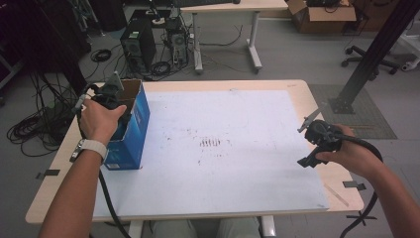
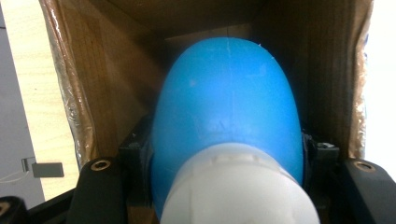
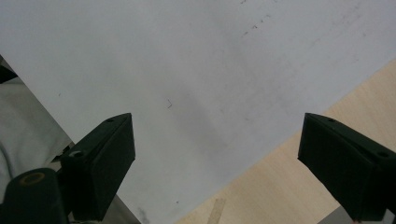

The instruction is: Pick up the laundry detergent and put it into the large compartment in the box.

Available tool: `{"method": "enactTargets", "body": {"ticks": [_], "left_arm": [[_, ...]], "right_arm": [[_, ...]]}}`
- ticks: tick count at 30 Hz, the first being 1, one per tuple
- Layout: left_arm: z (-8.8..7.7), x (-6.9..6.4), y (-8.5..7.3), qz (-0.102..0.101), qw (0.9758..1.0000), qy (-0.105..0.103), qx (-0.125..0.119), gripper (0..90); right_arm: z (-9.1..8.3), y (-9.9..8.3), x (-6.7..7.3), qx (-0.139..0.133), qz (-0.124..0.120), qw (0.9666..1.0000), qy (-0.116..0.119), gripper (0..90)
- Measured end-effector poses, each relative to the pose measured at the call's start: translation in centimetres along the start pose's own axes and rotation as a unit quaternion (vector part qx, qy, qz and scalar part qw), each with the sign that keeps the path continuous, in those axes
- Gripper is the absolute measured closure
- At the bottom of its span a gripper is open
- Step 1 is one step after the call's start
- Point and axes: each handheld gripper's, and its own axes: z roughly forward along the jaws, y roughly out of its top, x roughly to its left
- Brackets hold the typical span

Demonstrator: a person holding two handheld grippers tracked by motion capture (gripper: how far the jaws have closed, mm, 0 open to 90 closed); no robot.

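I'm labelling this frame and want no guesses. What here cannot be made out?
- Blue bottle: lower body hidden in the left gripper view by its own white cap.
- Blue box contents: hidden in the high view by the left hand.
- Left gripper fingers: mostly behind the bottle.

Left gripper (image 1: 113, 96) fingers clamped shut; right gripper (image 3: 217, 154) fingers spread wide.

one blue box (image 1: 131, 130), one blue bottle (image 2: 226, 107), two tools
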Motion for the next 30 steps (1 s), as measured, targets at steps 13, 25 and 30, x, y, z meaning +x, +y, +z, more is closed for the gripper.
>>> {"method": "enactTargets", "body": {"ticks": [13,25,30], "left_arm": [[0.1,0.0,0.2,0.008,1.0000,-0.003,0.002,36.8],[-0.9,0.5,-0.2,0.004,0.9999,-0.007,-0.009,28.7],[-1.8,0.5,-0.2,0.011,0.9996,-0.013,-0.021,26.8]], "right_arm": [[0.1,-0.1,0.0,0.001,0.001,1.0000,0.002,11.0],[0.0,0.0,0.4,0.004,-0.006,1.0000,0.003,11.0],[-0.2,0.0,0.5,0.003,-0.005,1.0000,0.003,11.0]]}}
